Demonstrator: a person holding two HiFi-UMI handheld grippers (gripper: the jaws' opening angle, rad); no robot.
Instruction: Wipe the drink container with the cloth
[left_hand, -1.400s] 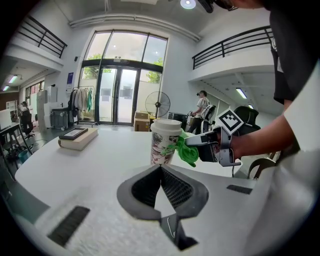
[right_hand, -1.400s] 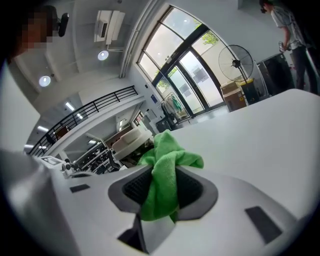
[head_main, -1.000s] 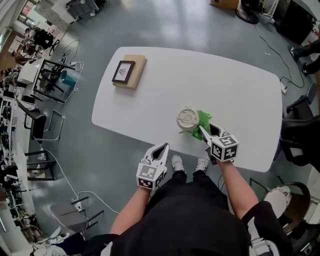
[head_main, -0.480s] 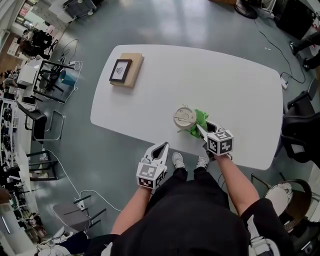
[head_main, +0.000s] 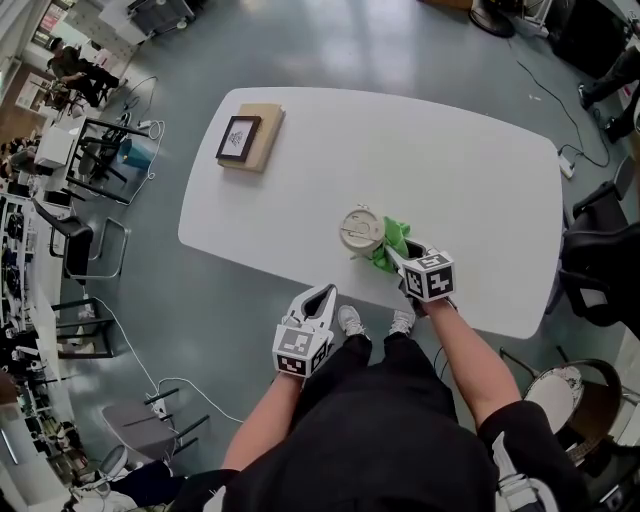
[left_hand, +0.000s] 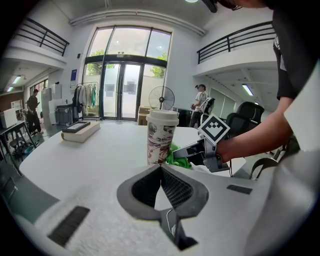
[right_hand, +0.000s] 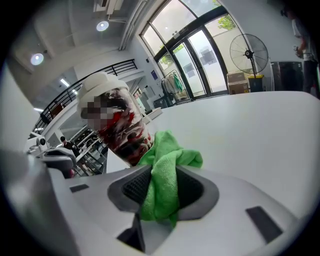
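Note:
A paper drink cup (head_main: 360, 230) with a white lid and a red-patterned sleeve stands upright near the white table's front edge (head_main: 300, 275). It shows in the left gripper view as the cup (left_hand: 161, 136) and in the right gripper view as the cup (right_hand: 117, 127). A green cloth (head_main: 388, 244) is pinched in my right gripper (head_main: 398, 260), and the cloth (right_hand: 164, 176) presses against the cup's right side. My left gripper (head_main: 318, 302) hangs off the table's front edge, its jaws closed with nothing between them (left_hand: 161, 169).
A framed picture on a wooden block (head_main: 245, 138) lies at the table's far left corner. Dark chairs (head_main: 595, 265) stand off the right end. Racks and chairs (head_main: 95, 150) crowd the floor to the left.
My right gripper and the green cloth have shifted slightly left and toward the cup's near side. The left gripper has stayed put.

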